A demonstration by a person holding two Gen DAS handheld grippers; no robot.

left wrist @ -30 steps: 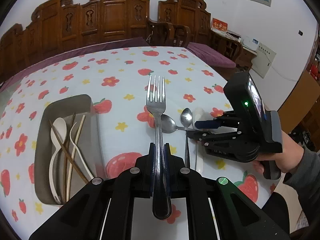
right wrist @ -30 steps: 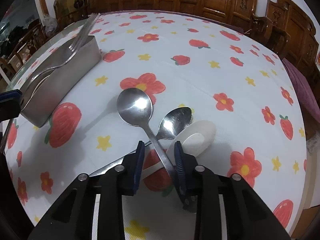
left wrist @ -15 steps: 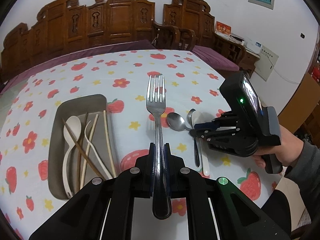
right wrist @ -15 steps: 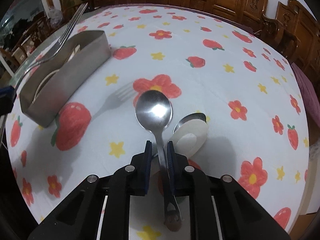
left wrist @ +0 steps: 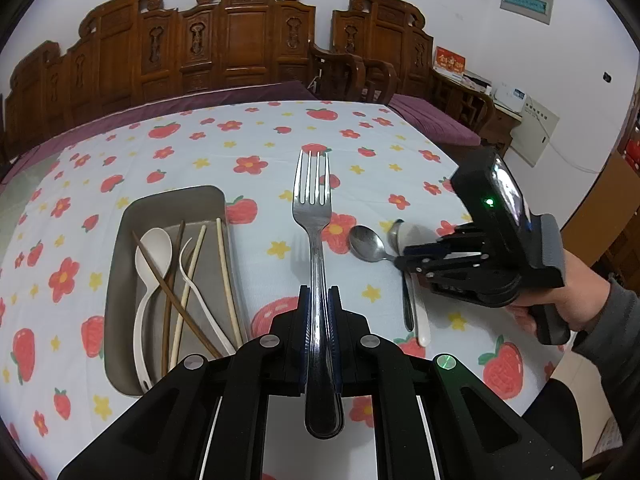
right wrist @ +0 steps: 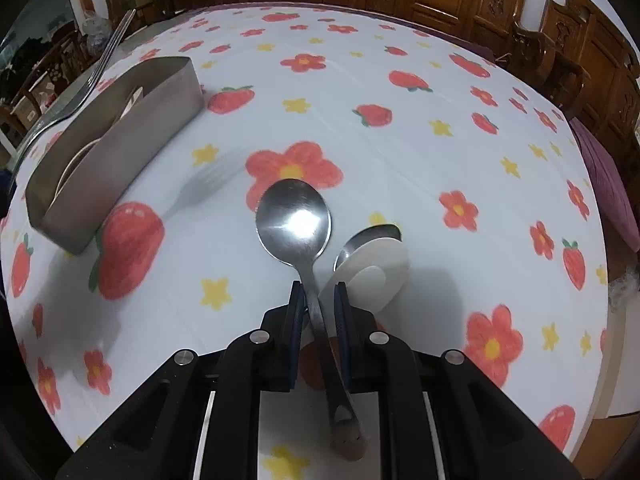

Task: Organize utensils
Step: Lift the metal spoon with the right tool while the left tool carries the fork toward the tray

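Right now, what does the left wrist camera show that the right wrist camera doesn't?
Only the left wrist view looks down into the metal tray: a white spoon and chopsticks inside, plus the left gripper clamping the fork. Only the right wrist view shows the right gripper holding the large metal spoon from behind. Both show the tray, fork and spoons on the table.
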